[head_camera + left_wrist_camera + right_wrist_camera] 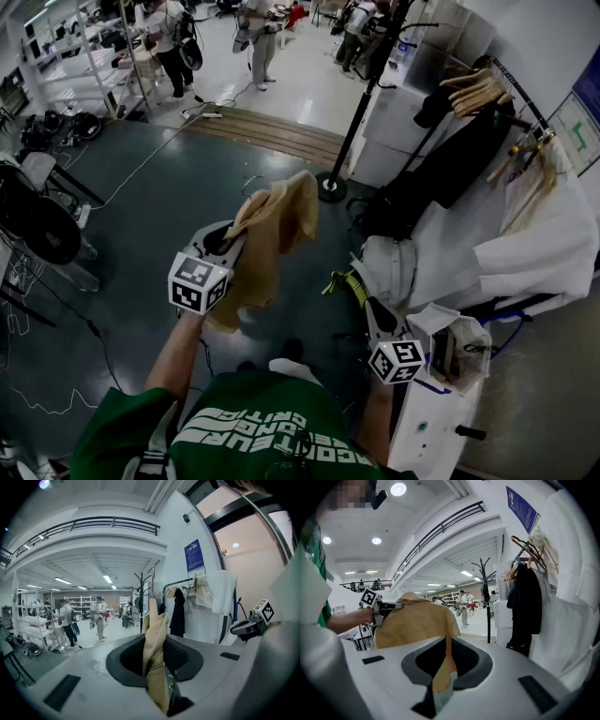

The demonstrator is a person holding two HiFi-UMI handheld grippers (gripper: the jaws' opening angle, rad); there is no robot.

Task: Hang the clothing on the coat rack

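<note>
The left hand-held gripper [223,246] is clenched on the tan garment [277,225], a fold of cloth pinched upright between its jaws; the rest bunches over the jaw tips and hangs down past its marker cube, the lower edge free in the air above the floor [141,187].

The right hand-held gripper [366,298] is released; its jaws stand a narrow slit apart with nothing pinched, and only the cloth beyond shows through the gap; it sits apart from the garment, to its right.

Ahead stands the coat rack [359,108], a black pole on a round base; the dark floor between garment and base is open save for thin cables.

To the right the room closes in; a clothes rail with wooden hangers [478,89], a black coat [459,159] and white clothing [544,234] crowds close beside the right hand-held gripper.

Black gear and shelf frames line the left edge; people [262,37] stand well off on the pale floor beyond.
</note>
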